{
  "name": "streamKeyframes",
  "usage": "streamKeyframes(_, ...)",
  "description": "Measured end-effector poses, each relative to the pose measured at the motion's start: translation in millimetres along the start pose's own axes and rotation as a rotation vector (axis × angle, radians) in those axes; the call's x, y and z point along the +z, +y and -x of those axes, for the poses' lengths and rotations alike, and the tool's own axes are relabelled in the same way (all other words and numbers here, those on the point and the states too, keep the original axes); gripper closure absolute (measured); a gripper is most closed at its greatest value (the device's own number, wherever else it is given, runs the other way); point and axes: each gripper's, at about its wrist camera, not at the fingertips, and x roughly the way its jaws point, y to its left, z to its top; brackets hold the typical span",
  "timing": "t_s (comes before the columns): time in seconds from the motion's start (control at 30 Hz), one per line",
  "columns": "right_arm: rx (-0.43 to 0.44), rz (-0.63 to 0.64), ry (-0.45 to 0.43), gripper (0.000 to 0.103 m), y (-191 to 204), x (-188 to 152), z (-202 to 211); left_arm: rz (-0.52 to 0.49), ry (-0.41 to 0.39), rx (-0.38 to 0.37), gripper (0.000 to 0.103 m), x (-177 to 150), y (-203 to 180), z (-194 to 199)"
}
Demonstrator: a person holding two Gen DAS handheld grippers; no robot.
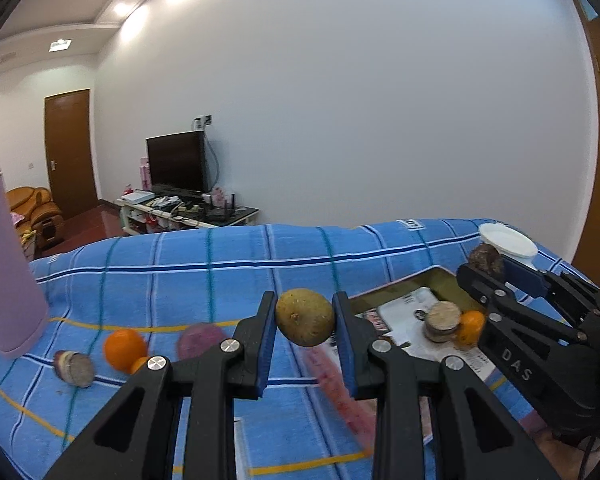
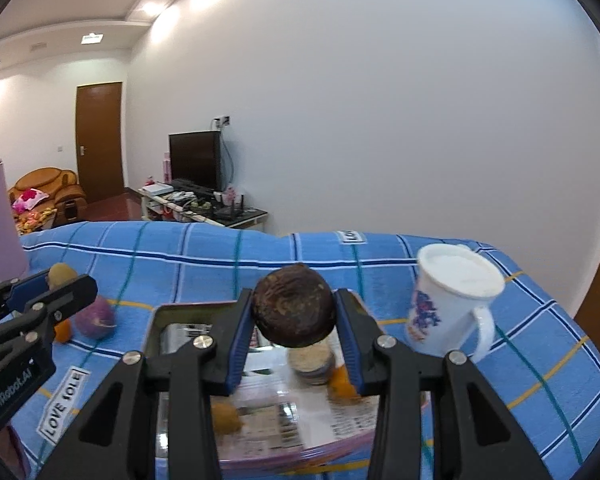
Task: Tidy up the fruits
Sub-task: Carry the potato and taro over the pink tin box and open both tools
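You face a wide, bare white wall [image 1: 360, 100] under a stepped white ceiling [image 1: 72, 8] with bright recessed lights [image 1: 122, 9]. To your left a brown wooden door [image 1: 69, 152] stands shut beside a tan armchair [image 1: 34, 210] on the dark red glossy floor [image 1: 88, 226]. Against the wall a black television [image 1: 176, 162] sits on a low, cluttered stand [image 1: 188, 216].

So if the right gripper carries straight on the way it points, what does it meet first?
Probably the tray: the right gripper, shut on a dark brown fruit, points slightly down over it. Depth is unclear; it might clear the far rim.
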Motion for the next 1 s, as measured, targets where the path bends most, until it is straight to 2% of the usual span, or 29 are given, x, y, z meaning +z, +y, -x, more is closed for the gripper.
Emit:
streamKeyframes(0.5,-0.063,-0.014,0.063,0.06,-35.5,0.4,-27.7,-0.031,0.061,-0.054,0.073,-3.3,-47.2,-32.9)
streamKeyframes(0.83,-0.029,-0.008,0.168,0.06,-33.4,-5.8,-52.7,-0.032,0.135,-0.037,0.073,-12.1,-53.2,-52.7)
streamKeyframes(1.0,-0.01,0.004,0.21,0.06,-29.2,-9.6,-61.4,-0.032,0.146,-0.029,0.073,-13.2,-53.1,-55.0)
